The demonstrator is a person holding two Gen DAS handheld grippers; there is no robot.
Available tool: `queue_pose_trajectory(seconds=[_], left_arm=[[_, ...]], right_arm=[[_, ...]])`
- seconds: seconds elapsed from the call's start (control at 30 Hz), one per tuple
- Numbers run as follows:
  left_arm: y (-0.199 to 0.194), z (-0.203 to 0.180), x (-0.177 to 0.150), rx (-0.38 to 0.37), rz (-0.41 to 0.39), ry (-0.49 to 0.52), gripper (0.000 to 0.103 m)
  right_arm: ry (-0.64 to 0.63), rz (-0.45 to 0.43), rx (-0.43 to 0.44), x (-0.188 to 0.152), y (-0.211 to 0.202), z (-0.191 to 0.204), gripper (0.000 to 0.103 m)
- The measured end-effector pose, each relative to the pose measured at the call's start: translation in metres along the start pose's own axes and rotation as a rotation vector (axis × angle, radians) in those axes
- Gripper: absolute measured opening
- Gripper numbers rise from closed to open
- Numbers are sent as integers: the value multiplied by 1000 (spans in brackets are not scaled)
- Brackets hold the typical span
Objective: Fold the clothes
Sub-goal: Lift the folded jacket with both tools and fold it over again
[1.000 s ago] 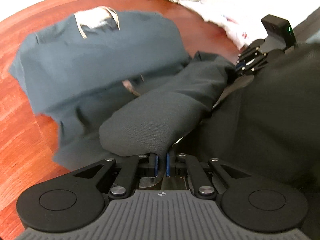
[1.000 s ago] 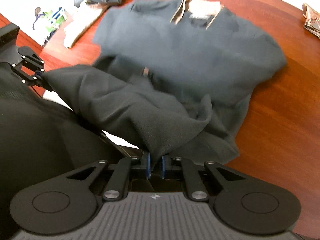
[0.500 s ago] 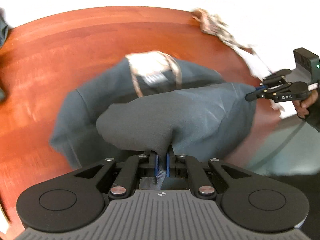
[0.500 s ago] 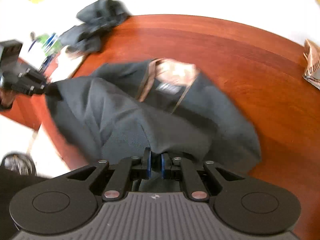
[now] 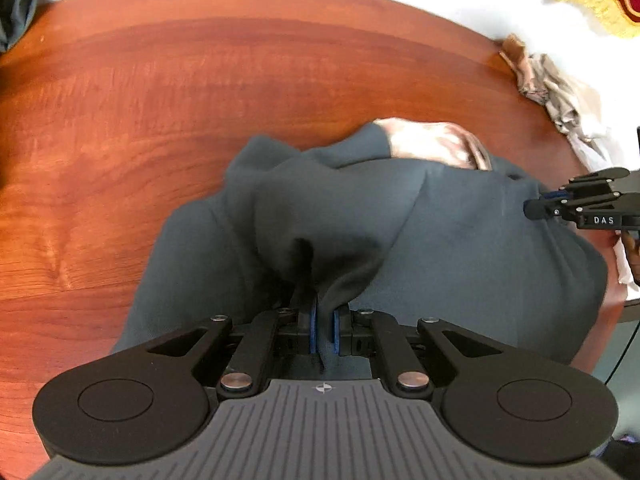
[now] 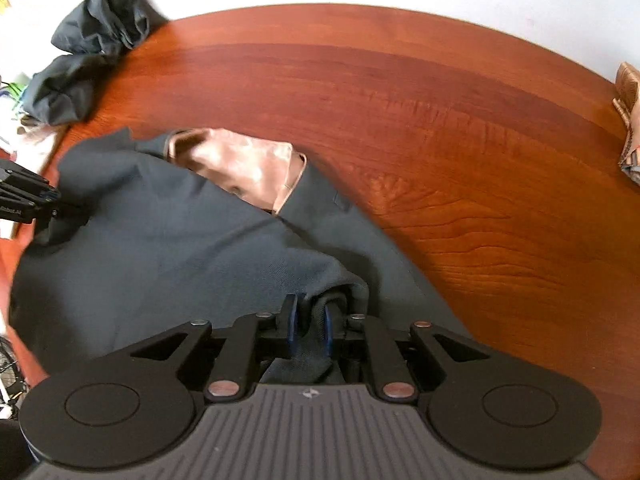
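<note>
A dark grey sweater (image 5: 440, 240) with a beige collar lining (image 5: 432, 144) lies on the red-brown wooden table (image 5: 200, 100), its lower half doubled over toward the collar. My left gripper (image 5: 323, 320) is shut on the left corner of the hem, which bunches up between its blue pads. In the right wrist view the sweater (image 6: 180, 248) fills the lower left and the left gripper (image 6: 56, 204) pinches its far edge. My right gripper (image 6: 310, 320) is opening; the hem's other corner still sits between its jaws, with a dark gap at the left pad. It shows in the left wrist view as the right gripper (image 5: 536, 206).
A crumpled dark garment (image 6: 92, 48) lies at the table's far left edge. A patterned beige cloth (image 5: 548, 84) sits at the right edge, seen as the beige cloth (image 6: 630, 120) in the right wrist view. Bare wood stretches beyond the collar.
Both grippers carried the hem forward and down over the sweater's body to near the collar. The right gripper's jaws now stand wider apart; the left stays clamped.
</note>
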State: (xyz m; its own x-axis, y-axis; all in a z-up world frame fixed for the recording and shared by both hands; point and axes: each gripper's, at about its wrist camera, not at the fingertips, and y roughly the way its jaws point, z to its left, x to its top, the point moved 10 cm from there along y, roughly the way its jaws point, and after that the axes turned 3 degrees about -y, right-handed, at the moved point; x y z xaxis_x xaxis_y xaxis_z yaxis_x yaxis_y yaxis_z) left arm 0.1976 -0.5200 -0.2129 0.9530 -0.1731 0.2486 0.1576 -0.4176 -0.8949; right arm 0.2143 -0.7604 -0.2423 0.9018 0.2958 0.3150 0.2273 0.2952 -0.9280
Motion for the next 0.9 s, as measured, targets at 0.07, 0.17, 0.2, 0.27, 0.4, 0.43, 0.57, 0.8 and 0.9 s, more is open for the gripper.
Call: queue_pose_trajectory(seconds=[0.07, 0.17, 0.2, 0.27, 0.4, 0.43, 0.57, 0.8, 0.9], left_arm=[[7, 3, -1, -6, -5, -5, 9], [10, 3, 0, -10, -14, -10, 9], [11, 3, 1, -11, -16, -8, 9], [4, -4, 1, -27, -30, 2, 8], [-20, -17, -2, -126, -46, -35, 8], [-27, -20, -3, -149, -54, -56, 8], [-55, -31, -11, -244, -73, -144, 8], [-86, -49, -46, -421, -49, -395, 7], [-95, -57, -63, -493, -27, -496, 7]], right_arm=[[1, -8, -8, -2, 5, 3, 18], [18, -30, -8, -5, 3, 3, 19], [25, -37, -5, -5, 2, 3, 19], [40, -56, 0, -6, -4, 3, 19], [53, -100, 6, -8, -19, 4, 19], [53, -111, 7, -9, -23, 5, 18], [49, -155, 15, -15, -42, 8, 17], [40, -219, 40, -33, -74, 14, 16], [39, -244, 55, -41, -88, 17, 15]])
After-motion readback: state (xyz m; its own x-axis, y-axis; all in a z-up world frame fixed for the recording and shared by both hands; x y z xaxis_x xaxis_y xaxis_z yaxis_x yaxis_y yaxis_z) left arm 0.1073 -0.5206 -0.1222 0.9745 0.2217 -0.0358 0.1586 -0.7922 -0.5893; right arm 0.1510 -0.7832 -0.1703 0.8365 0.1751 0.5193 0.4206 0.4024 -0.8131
